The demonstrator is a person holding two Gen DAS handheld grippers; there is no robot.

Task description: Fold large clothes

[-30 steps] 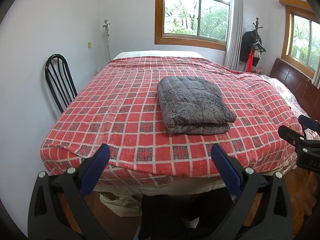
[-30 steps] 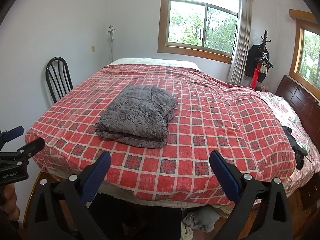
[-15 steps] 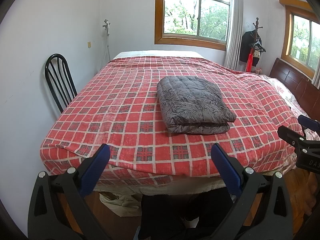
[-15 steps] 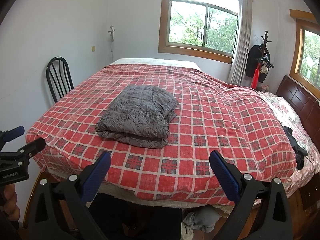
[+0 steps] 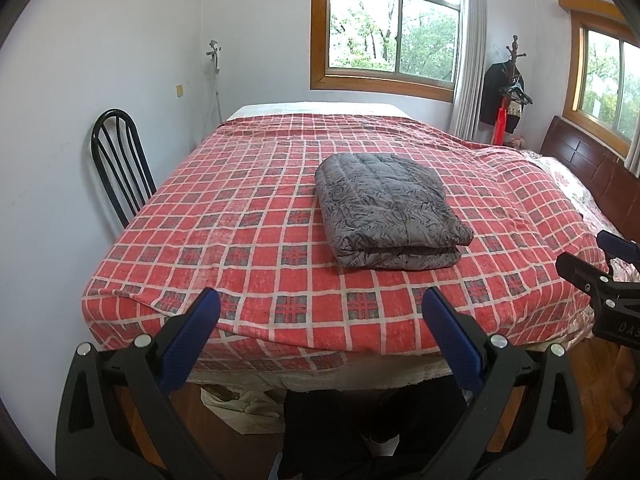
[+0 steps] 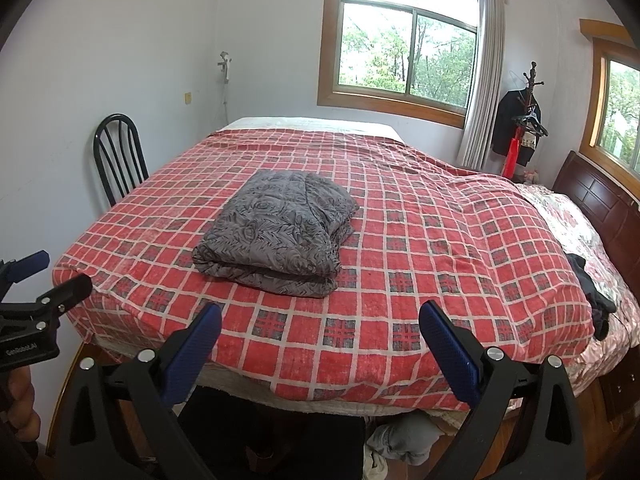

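Both hand-held grippers hang at the foot of the bed with nothing between their fingers: the left hand-held gripper point(image 5: 320, 332) has its blue pads spread wide apart, and the right hand-held gripper point(image 6: 320, 336) is spread just as wide. Well beyond them, a folded grey quilted garment point(image 5: 390, 210) lies flat on the red checked blanket point(image 5: 248, 240) covering the bed. A black chair point(image 5: 120, 164) stands against the wall beside the bed.

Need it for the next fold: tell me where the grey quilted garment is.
The folded grey quilted garment lies mid-bed on the red plaid bedspread, ahead of both open grippers.
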